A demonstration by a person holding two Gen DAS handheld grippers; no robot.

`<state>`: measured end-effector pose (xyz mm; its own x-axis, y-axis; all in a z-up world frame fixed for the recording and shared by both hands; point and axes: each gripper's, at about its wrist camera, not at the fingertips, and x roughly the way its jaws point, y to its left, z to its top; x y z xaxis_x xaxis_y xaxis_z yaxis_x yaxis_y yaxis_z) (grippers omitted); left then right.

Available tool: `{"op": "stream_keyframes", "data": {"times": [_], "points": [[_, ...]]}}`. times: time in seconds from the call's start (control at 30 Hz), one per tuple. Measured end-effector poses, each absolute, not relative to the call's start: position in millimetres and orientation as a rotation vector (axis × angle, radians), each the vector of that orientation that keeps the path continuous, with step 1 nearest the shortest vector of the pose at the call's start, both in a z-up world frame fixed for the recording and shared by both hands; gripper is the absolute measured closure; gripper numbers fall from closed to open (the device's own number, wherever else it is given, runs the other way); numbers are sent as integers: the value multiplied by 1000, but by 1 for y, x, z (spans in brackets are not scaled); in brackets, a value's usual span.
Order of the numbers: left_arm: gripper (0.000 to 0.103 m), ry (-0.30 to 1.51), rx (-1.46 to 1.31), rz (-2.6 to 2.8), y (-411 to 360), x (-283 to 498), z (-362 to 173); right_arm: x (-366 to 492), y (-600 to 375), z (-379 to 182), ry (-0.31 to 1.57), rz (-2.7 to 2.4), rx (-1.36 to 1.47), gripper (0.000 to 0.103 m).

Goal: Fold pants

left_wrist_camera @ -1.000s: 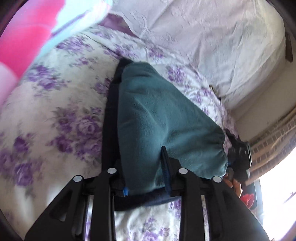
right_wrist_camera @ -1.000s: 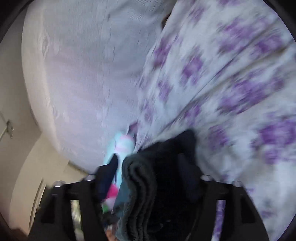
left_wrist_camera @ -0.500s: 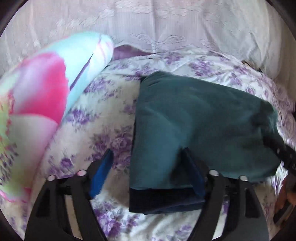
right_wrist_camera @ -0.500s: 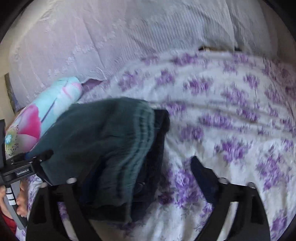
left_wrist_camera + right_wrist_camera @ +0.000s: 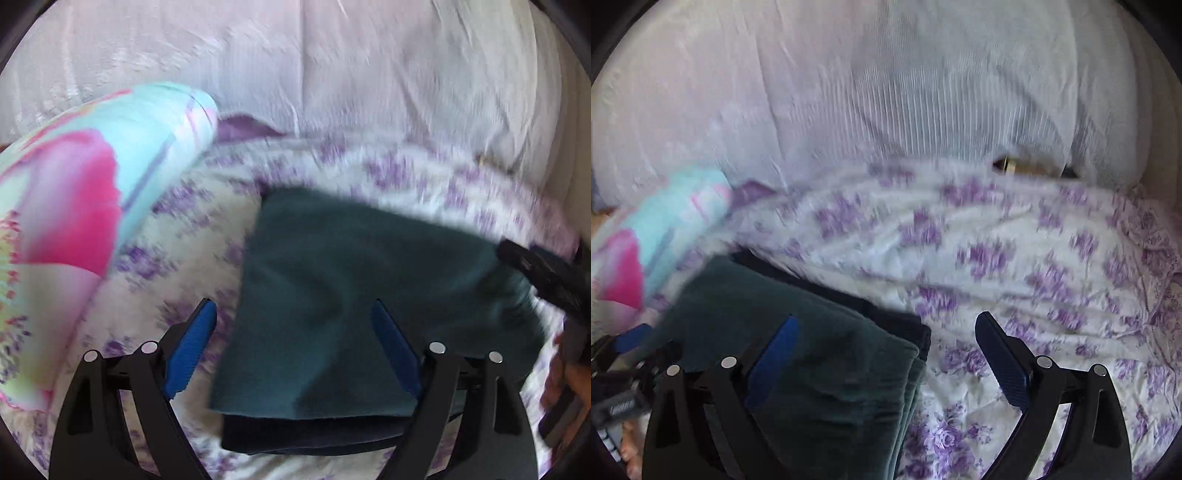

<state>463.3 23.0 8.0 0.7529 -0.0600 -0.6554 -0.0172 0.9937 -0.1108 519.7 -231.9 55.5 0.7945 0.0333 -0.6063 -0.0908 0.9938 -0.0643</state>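
The folded pants (image 5: 332,306) lie flat on the floral bedspread (image 5: 184,229), teal fleece side up, with a dark navy layer showing at the near edge. My left gripper (image 5: 291,332) is open, its blue pads wide apart over the pants' near left corner. The pants (image 5: 812,350) also show in the right wrist view at the lower left, with the ribbed waistband toward me. My right gripper (image 5: 882,354) is open over the pants' right edge, holding nothing. The other gripper appears at the right edge of the left wrist view (image 5: 546,273).
A bright pink and turquoise pillow (image 5: 81,206) lies to the left of the pants. A white padded cover (image 5: 886,92) rises behind the bed. The floral bedspread (image 5: 1034,266) stretches to the right of the pants.
Both grippers have let go of the pants and opened wide. The pants now lie flat on the bed, and both grippers have drawn back slightly.
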Motion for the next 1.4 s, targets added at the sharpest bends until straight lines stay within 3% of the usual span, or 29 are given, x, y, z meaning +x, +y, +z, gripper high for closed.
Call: {"op": "stream_keyframes", "data": {"times": [0.1, 0.33, 0.53, 0.67, 0.93, 1.07, 1.4], "points": [[19, 723, -71, -14, 17, 466, -3, 528, -243, 28, 693, 94, 8, 6], [19, 703, -113, 7, 28, 459, 1, 472, -249, 53, 568, 152, 79, 5], [19, 684, -67, 34, 24, 448, 2, 466, -252, 20, 657, 128, 41, 4], [20, 661, -83, 49, 29, 434, 8, 437, -264, 39, 576, 173, 137, 4], [19, 576, -50, 59, 18, 363, 34, 354, -256, 58, 490, 226, 120, 4], [9, 554, 1, 80, 7, 317, 42, 309, -254, 65, 455, 248, 129, 4], [5, 561, -104, 70, 6, 226, 57, 237, -257, 73, 416, 245, 217, 3]]}}
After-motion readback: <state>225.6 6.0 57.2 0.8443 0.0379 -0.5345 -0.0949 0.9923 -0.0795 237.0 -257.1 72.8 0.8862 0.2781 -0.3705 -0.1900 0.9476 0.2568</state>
